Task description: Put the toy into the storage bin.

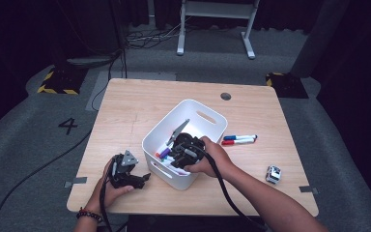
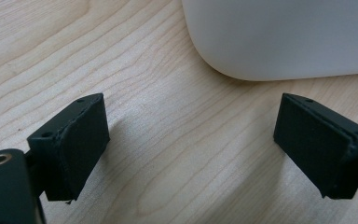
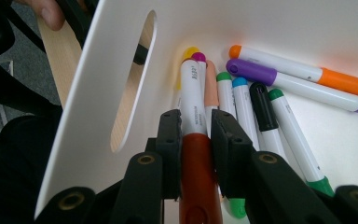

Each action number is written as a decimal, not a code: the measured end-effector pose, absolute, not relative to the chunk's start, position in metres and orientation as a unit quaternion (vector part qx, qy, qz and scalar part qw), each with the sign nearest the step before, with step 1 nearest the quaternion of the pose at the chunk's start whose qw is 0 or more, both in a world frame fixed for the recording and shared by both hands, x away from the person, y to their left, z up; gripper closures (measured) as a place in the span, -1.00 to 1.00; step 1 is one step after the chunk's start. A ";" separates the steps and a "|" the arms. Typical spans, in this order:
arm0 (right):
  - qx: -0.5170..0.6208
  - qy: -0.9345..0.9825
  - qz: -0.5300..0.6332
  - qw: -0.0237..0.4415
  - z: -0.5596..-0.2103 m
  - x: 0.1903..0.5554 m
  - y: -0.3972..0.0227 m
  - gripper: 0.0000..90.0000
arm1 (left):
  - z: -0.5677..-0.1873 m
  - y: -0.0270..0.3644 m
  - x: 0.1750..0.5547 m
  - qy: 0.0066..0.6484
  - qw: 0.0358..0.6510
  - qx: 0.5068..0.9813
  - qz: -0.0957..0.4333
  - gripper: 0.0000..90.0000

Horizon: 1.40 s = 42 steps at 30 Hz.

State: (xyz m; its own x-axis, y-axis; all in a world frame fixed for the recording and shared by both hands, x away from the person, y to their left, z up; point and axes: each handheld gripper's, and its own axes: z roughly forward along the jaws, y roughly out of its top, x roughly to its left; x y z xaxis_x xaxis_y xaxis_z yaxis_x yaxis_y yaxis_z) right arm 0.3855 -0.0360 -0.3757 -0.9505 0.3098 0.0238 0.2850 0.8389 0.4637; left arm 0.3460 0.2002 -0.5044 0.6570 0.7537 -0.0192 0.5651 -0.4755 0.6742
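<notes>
White bin: we saw the white bin [image 1: 207,117] standing near the middle of the wooden worktop [image 1: 125,111], with a slot handle in its wall.
Right tool: we had the right tool [image 3: 196,133] reaching down inside the bin, its jaws clenched on the red marker [image 3: 193,154] at the join of its red cap and white barrel.
Red marker: it lay between the jaws along their line, close to the bin's wall, over the other markers [image 3: 279,84] heaped on the bin floor (orange, purple, green, blue, black caps among them).
Left tool: we kept the left tool [image 2: 191,140] low over the bare worktop just beside the bin's rounded corner, its jaws released and wide apart with nothing between them.
Outside the bin: two loose markers [image 1: 239,140], one blue and one red, lay on the worktop just right of the bin; a small roll of tape [image 1: 273,174] sat farther right.
Step in hand, as we judged it: placing or lifting the red marker at the bin.
Doing it well: we thought the grip sat squarely on the barrel, so any move should run straight along the wall, clear of the slot handle, without dragging the neighbours.
Risk: a tilted pull could snag the pile.
</notes>
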 end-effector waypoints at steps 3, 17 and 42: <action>0.156 0.958 0.239 0.028 -0.376 0.386 -0.036 0.62 | -0.504 0.200 0.346 0.389 0.333 0.847 0.141 -0.77; 0.178 0.948 0.260 0.041 -0.364 0.393 -0.056 0.42 | -0.504 0.200 0.346 0.389 0.333 0.847 0.142 -0.77; 0.274 0.897 0.327 0.111 -0.364 0.425 -0.233 0.26 | -0.504 0.200 0.346 0.389 0.333 0.847 0.142 -0.77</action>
